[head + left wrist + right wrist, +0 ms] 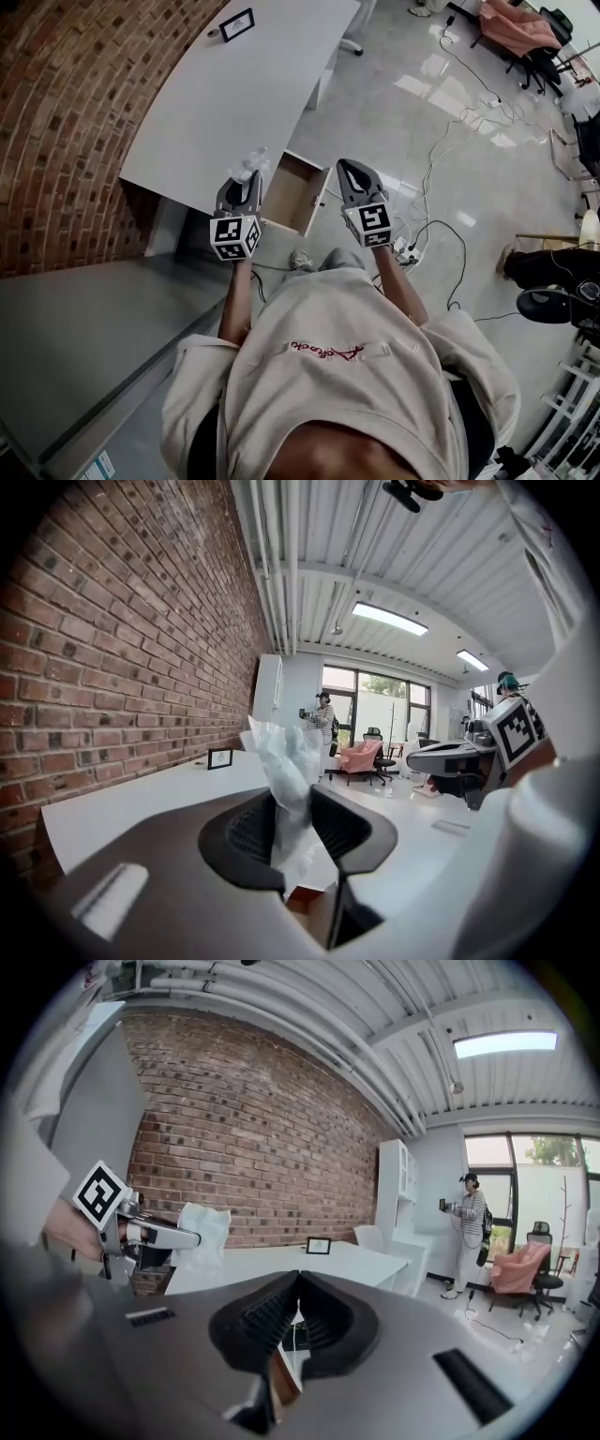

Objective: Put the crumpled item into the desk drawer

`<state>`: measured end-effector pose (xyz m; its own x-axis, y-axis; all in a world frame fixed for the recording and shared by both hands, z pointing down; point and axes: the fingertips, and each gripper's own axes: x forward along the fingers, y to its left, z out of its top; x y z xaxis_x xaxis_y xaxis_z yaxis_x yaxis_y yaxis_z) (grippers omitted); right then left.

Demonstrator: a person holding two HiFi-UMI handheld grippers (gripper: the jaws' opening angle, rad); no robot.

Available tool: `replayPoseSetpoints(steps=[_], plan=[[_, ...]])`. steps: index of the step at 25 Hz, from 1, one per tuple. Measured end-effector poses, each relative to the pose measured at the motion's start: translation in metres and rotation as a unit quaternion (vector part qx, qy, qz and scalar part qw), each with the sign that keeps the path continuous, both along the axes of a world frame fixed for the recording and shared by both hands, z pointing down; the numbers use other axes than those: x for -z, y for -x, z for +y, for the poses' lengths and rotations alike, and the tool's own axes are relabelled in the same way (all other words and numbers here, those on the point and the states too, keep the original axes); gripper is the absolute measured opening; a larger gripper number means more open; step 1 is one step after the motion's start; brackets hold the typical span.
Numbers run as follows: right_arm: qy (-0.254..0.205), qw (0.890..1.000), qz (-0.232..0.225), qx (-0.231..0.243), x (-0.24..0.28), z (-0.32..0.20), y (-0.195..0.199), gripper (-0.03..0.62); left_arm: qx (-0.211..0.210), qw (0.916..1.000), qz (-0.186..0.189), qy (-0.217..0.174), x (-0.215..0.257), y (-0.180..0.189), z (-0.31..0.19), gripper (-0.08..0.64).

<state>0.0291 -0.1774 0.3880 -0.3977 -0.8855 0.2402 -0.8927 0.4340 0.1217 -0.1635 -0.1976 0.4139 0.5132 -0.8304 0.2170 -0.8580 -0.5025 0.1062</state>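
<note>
A crumpled white paper (249,166) sticks out of my left gripper (242,184), whose jaws are shut on it above the near edge of the white desk (234,84). Seen from the left gripper view, the crumpled paper (286,771) stands upright between the dark pads. The wooden drawer (296,192) hangs open just right of that gripper, its inside bare. My right gripper (352,174) hovers over the drawer's right side with its tips together and nothing held. In the right gripper view the left gripper (155,1236) and the paper (202,1230) show at the left.
A small framed picture (236,24) stands at the desk's far end. A brick wall (66,103) runs along the left. Cables and a power strip (410,248) lie on the floor right of the drawer. A person (467,1232) stands far off by the windows.
</note>
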Motion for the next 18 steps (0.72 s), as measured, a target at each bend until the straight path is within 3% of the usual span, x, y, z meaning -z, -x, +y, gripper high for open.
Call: replayPoseSetpoints(steps=[6,18], plan=[[0.025,1.0,-0.002,0.005,-0.019,-0.007,-0.018,0.012,0.002,0.9996,-0.01,0.025,-0.021,-0.011,-0.003,0.109],[0.049,0.995,-0.012,0.085,-0.05,-0.046,-0.043,0.012,0.071,0.9952,-0.036,0.057,-0.05,-0.029,0.003,0.109]])
